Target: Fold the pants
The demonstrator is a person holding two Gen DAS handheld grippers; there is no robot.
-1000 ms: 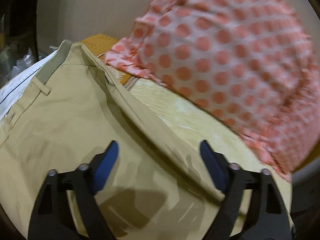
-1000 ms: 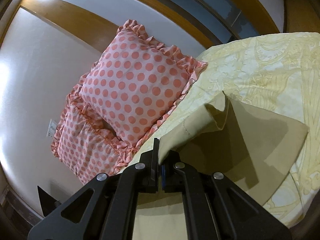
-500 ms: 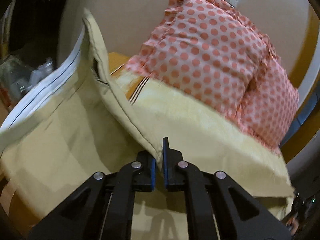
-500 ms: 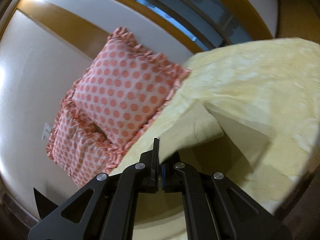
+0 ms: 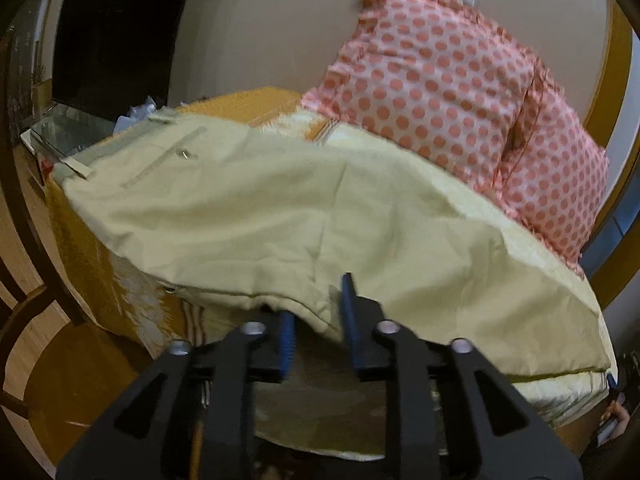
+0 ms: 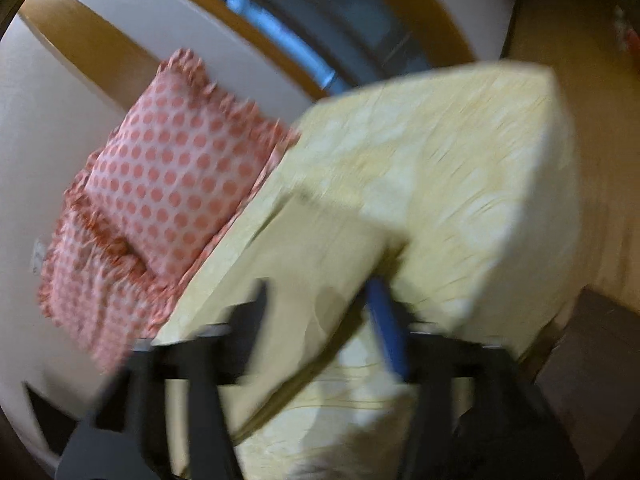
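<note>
The beige pants lie spread across the bed, waistband and back pocket at the far left. In the left wrist view my left gripper is open, its blue pads apart, with the near edge of the pants lying between them. In the blurred right wrist view the pant leg lies on the bed and my right gripper is open, its fingers spread either side of the leg's end.
Two pink polka-dot pillows lean against the wall at the head of the bed. The yellow bedspread covers the mattress. A glass table and dark TV stand left of the bed. Wooden floor lies beyond the bed's edge.
Both grippers have opened and let go of the pants. The pants, lifted half a second ago, now lie flat on the bed. Both grippers have drawn back.
</note>
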